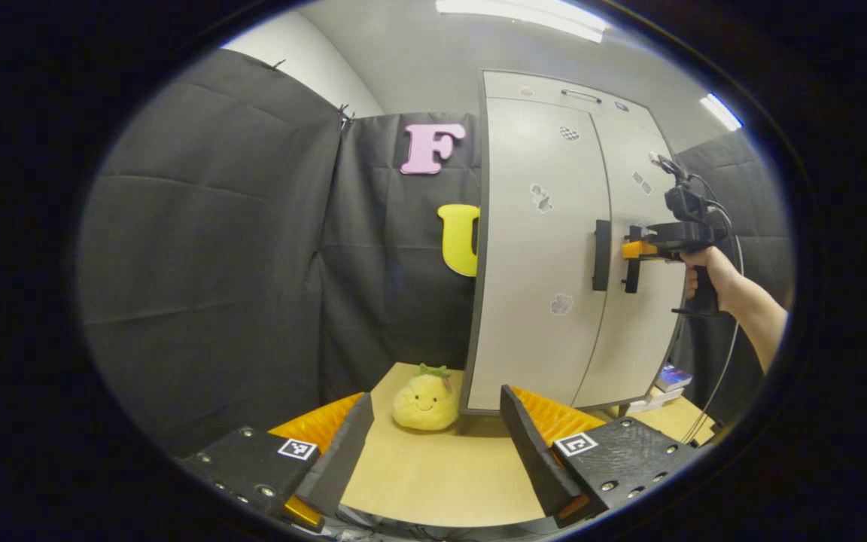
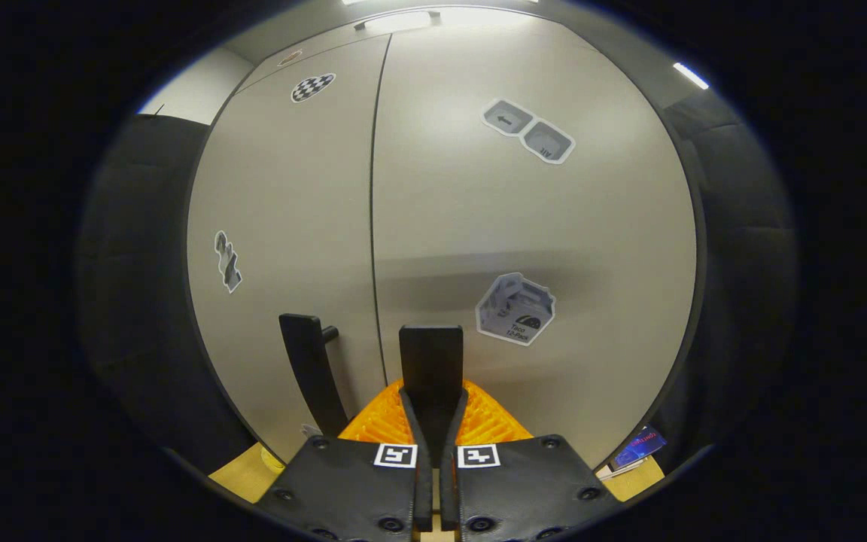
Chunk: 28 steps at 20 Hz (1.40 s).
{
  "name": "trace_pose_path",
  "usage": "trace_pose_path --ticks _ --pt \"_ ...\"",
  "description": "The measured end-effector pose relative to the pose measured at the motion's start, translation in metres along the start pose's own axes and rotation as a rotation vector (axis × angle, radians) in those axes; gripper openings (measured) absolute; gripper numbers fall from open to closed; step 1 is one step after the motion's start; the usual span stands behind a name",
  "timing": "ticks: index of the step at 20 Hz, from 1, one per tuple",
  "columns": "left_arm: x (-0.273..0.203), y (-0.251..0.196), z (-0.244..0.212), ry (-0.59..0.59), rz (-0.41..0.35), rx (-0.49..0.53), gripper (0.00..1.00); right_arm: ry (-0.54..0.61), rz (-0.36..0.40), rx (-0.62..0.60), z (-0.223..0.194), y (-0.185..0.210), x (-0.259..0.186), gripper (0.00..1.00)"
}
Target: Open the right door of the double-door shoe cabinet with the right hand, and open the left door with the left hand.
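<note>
Lower centre of the right gripper view, the right gripper [image 2: 431,421] is clamping the right door's handle [image 2: 431,361]; the left gripper [image 1: 433,444], at the frame's bottom, is holding its fingers wide apart.

Left tool [image 1: 433,452]: two black textured finger housings, each with a square black-and-white fiducial tag, round screw heads along the edges, and ribbed panels behind the blades. Right tool [image 2: 431,452] has the same build, tags side by side, screws on the housings. In the left gripper view the right tool [image 1: 633,260] has a pistol-style grip, a camera block on top, a thin cable trailing down; the hand [image 1: 704,275] and forearm are bare, no sleeve.
</note>
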<state>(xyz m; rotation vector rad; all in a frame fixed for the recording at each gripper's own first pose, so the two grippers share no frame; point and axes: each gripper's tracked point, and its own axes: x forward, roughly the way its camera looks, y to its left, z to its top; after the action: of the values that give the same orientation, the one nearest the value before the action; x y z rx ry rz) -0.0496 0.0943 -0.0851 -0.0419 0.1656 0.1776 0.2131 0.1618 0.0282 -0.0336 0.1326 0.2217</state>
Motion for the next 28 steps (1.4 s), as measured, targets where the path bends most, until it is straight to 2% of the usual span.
trace_pose_path --ticks 1,2,3,4,6,8,17,18,20,24,28 --pt "-0.001 -0.002 0.000 -0.001 -0.003 0.000 1.00 -0.005 0.001 0.000 0.000 0.000 -0.002 0.02" --pt "-0.003 -0.003 0.000 0.000 -0.006 0.001 1.00 -0.007 0.001 0.000 -0.001 0.000 -0.004 0.06" --pt "-0.004 -0.005 -0.001 0.000 -0.010 0.005 1.00 -0.011 0.004 0.004 -0.001 0.001 -0.007 0.02" --pt "-0.005 -0.006 -0.001 0.001 -0.012 0.008 0.99 -0.014 0.007 0.007 -0.001 0.001 -0.009 0.06" --pt "-0.009 -0.009 -0.004 0.013 -0.015 0.010 0.96 -0.020 0.019 0.010 -0.002 0.001 -0.016 0.05" --pt "-0.011 -0.014 -0.003 0.013 -0.020 0.001 1.00 -0.023 0.036 0.011 -0.003 0.000 -0.025 0.05" --pt "-0.023 -0.049 0.000 0.009 -0.072 0.030 1.00 -0.049 0.101 0.044 -0.010 -0.013 -0.075 0.06" --pt "-0.025 -0.053 0.002 0.006 -0.078 0.035 1.00 -0.049 0.106 0.044 -0.011 -0.016 -0.080 0.02" --pt "-0.030 -0.060 0.003 0.003 -0.084 0.050 0.98 -0.048 0.110 0.049 -0.012 -0.020 -0.088 0.05" --pt "-0.039 -0.076 0.001 -0.003 -0.111 0.062 1.00 -0.052 0.113 0.050 -0.014 -0.029 -0.108 0.05" --pt "-0.042 -0.092 0.001 -0.004 -0.138 0.072 0.96 -0.056 0.107 0.052 -0.014 -0.037 -0.123 0.05"
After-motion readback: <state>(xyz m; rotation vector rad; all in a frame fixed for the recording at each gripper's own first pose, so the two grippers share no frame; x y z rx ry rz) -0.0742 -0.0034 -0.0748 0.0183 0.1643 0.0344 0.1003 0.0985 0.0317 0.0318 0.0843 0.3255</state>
